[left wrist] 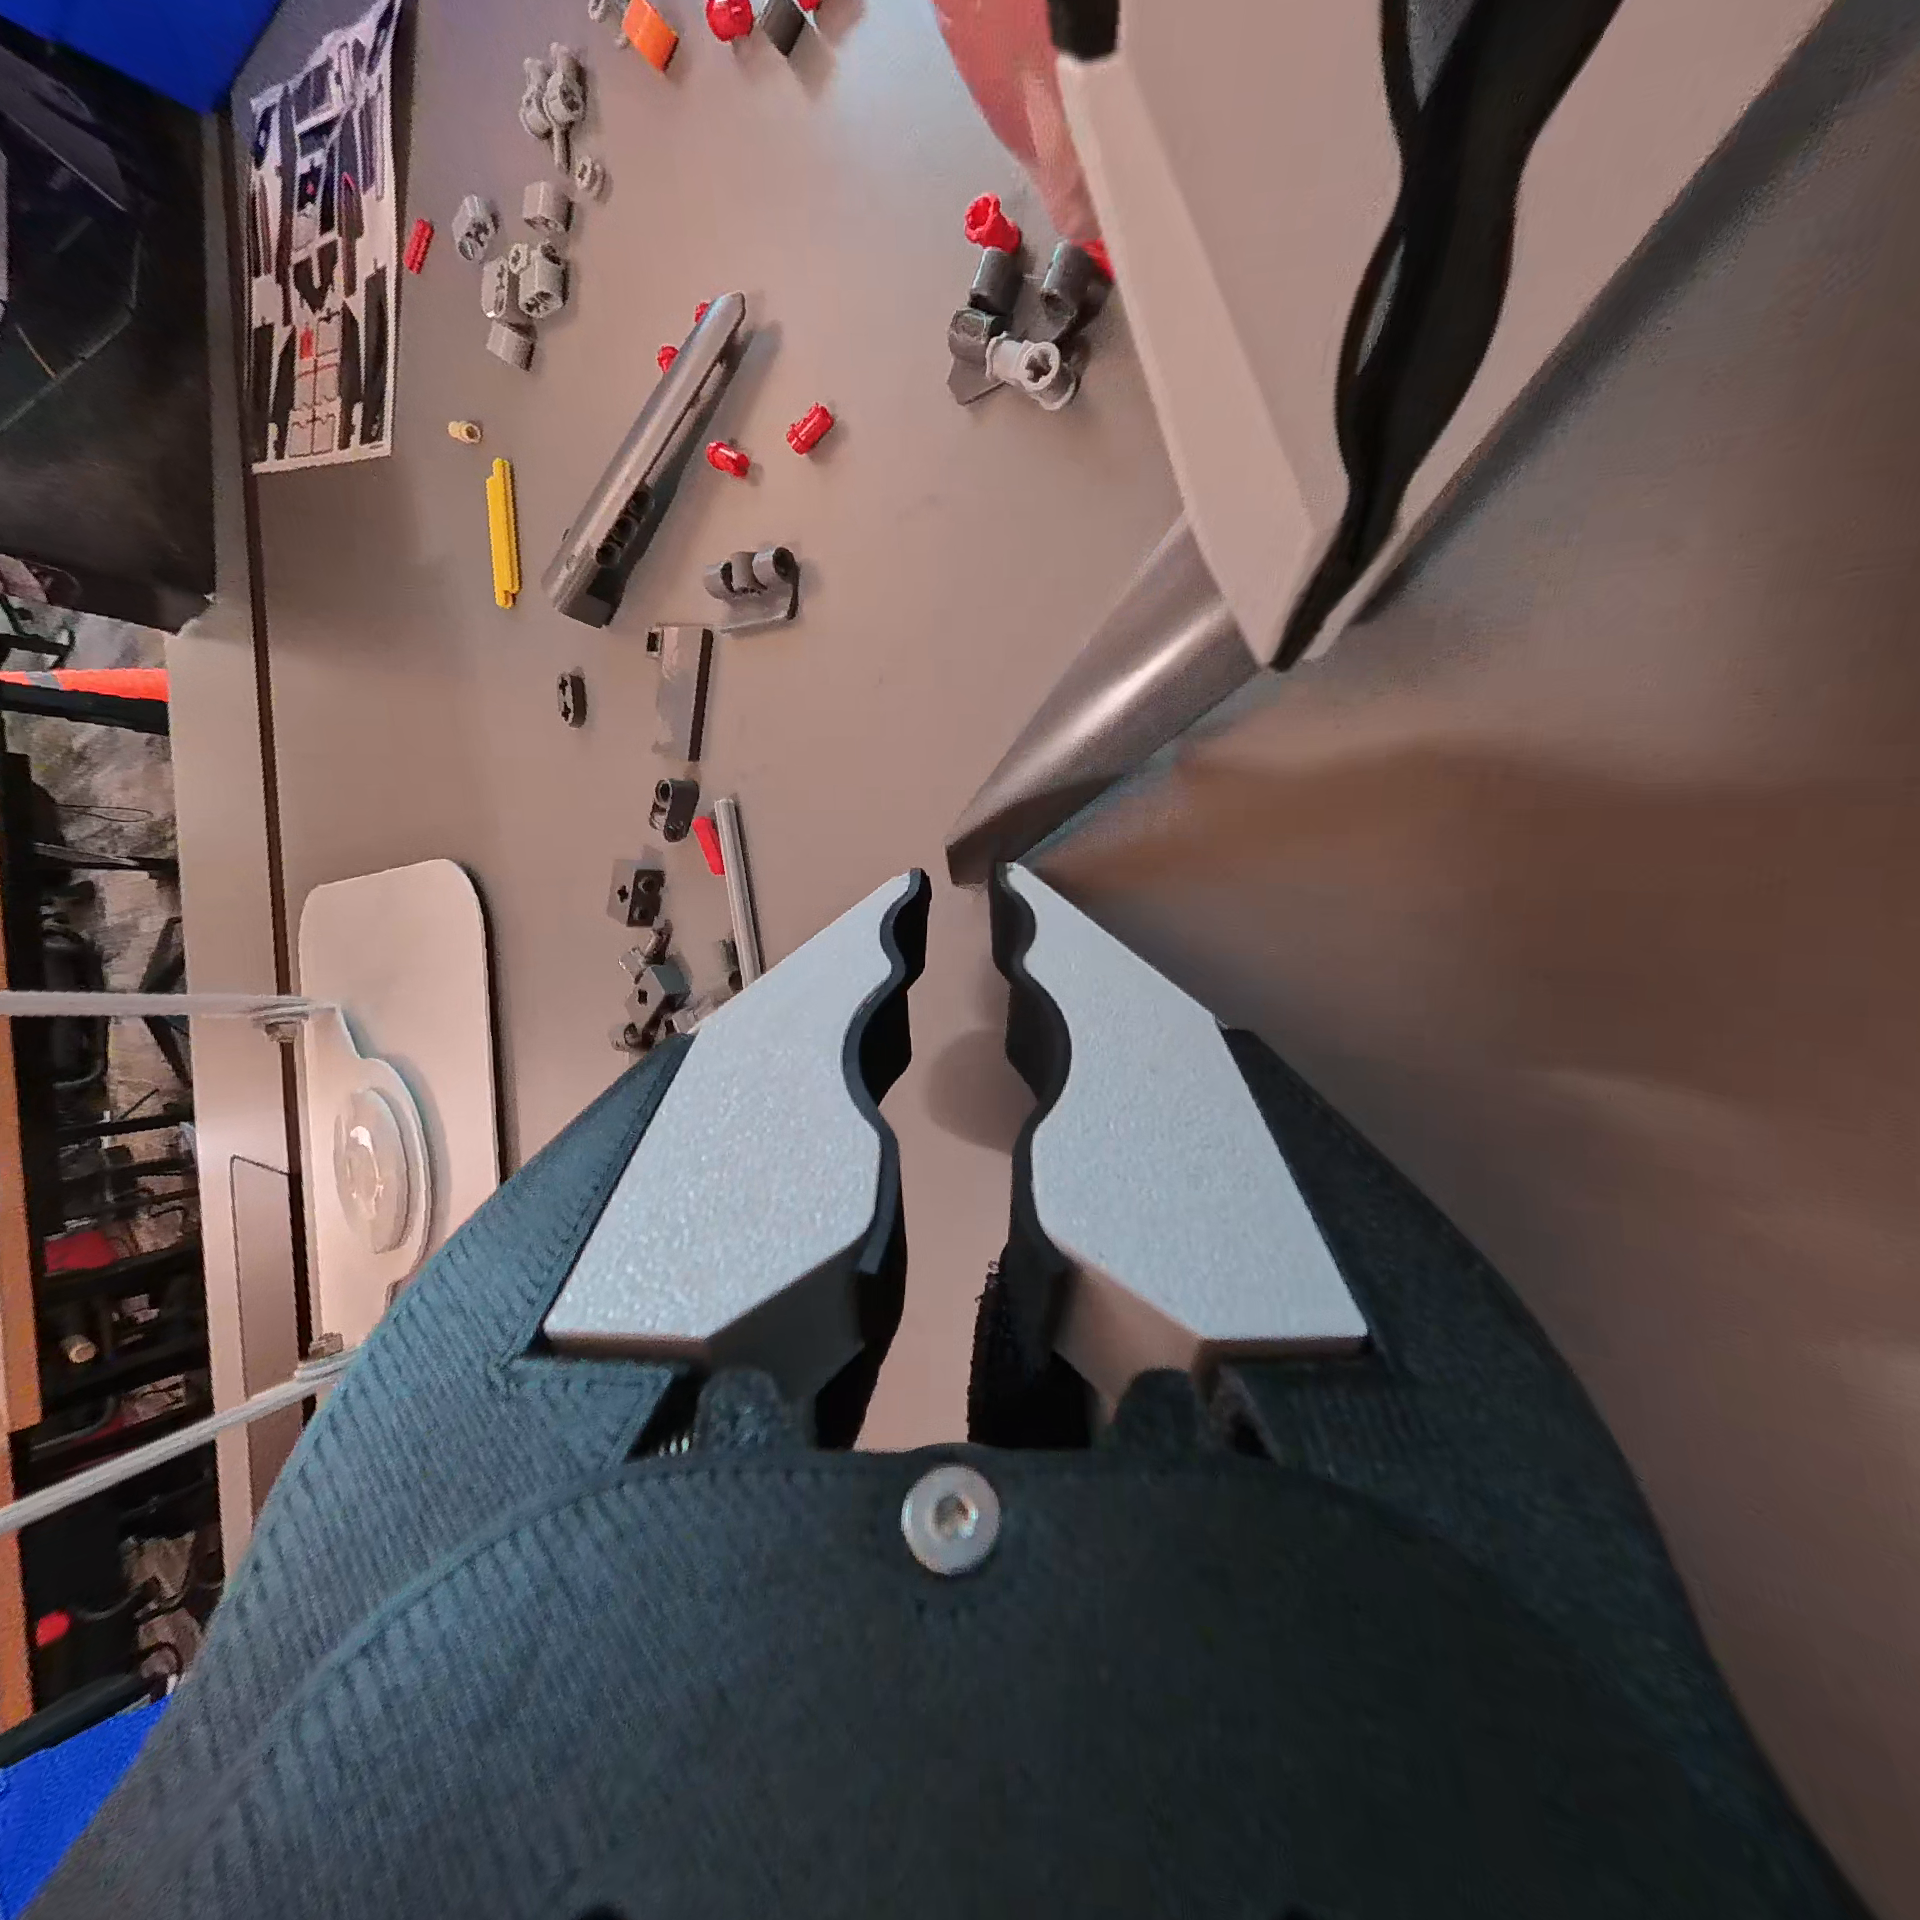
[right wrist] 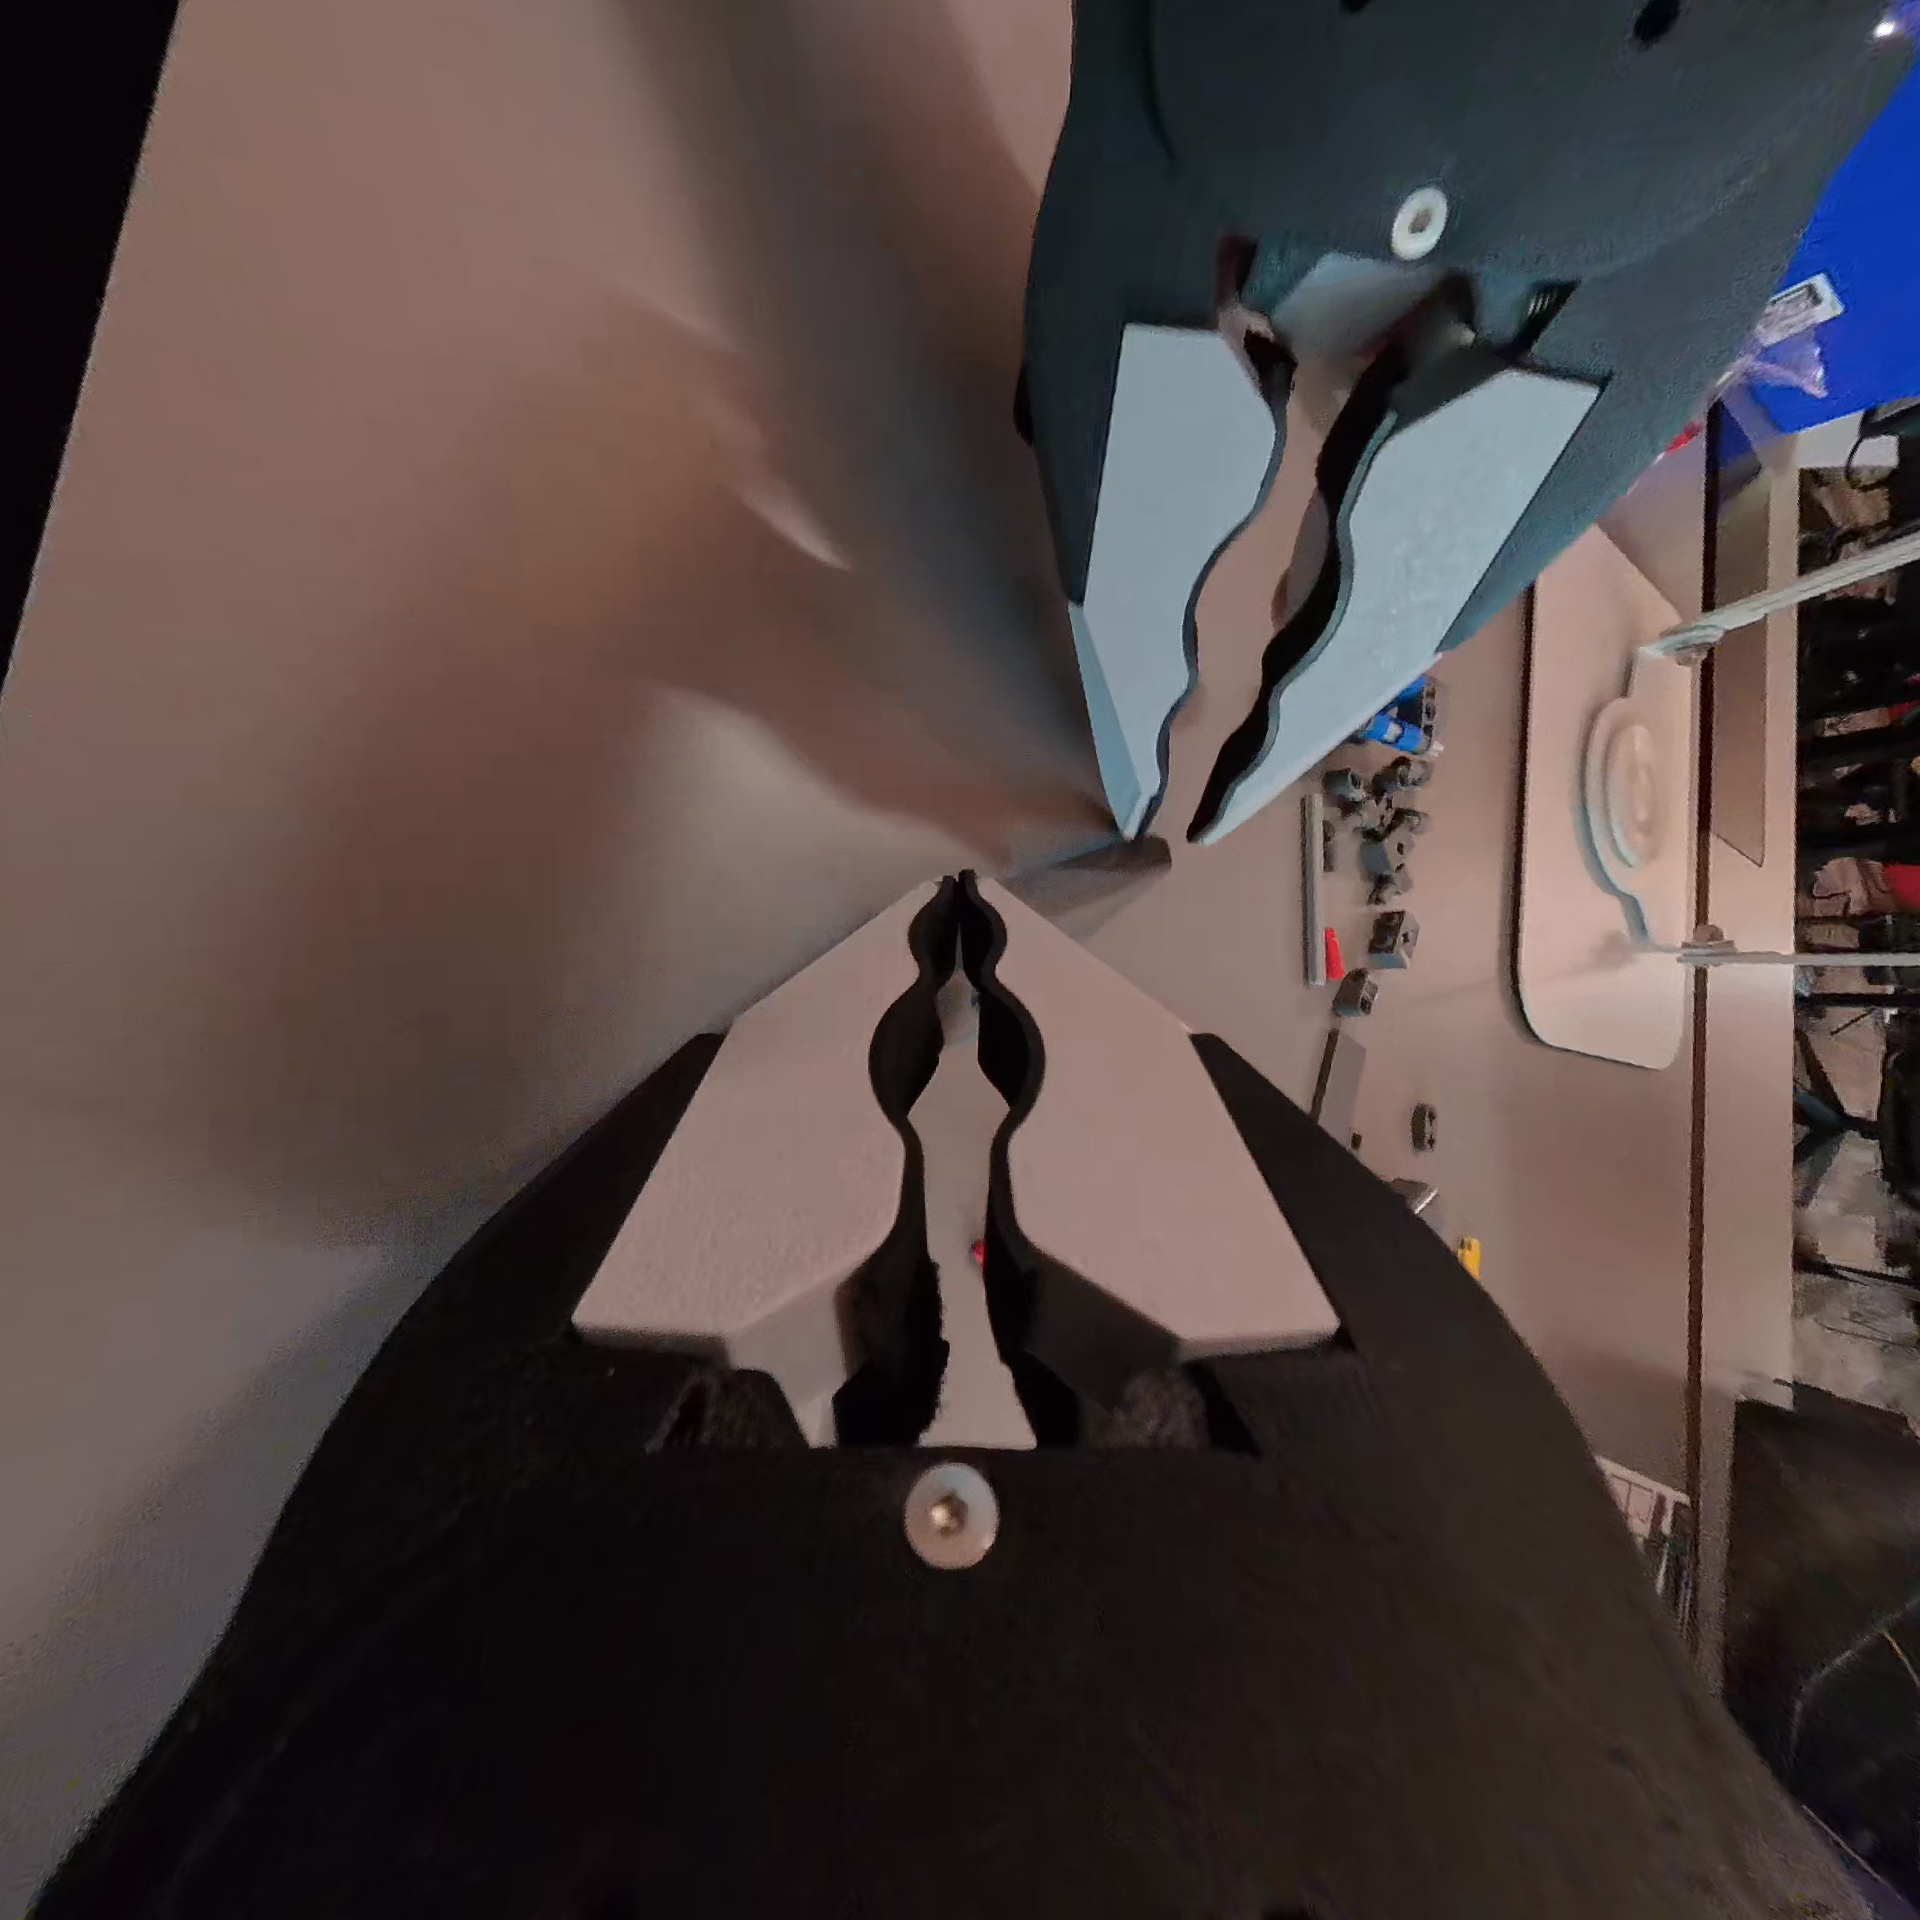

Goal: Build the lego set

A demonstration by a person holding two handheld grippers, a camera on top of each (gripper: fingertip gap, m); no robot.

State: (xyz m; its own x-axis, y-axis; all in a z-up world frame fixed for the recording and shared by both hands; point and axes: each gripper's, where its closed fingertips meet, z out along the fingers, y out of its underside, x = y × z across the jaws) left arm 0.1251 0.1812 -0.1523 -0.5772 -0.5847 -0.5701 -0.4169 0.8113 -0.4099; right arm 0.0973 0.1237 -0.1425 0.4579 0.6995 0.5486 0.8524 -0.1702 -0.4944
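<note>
While left gripper (left wrist: pixel 961 883) gapes (empty), right gripper (right wrist: pixel 958 883) pinches closed.

Loose bricks (left wrist: pixel 644 436) scattered flat across a grey desk (left wrist: pixel 883 644): long dark grey beam (left wrist: pixel 649 457) lying diagonally, thin yellow rod (left wrist: pixel 502 532) just beside it, small red pins (left wrist: pixel 808 427) dotted around, clusters of grey connectors (left wrist: pixel 525 286) near a sticker sheet (left wrist: pixel 322 239). Large smooth grey panel (left wrist: pixel 1507 935) up close and blurred, tapering to a pointed corner (left wrist: pixel 966 862), raised off the desk.
</note>
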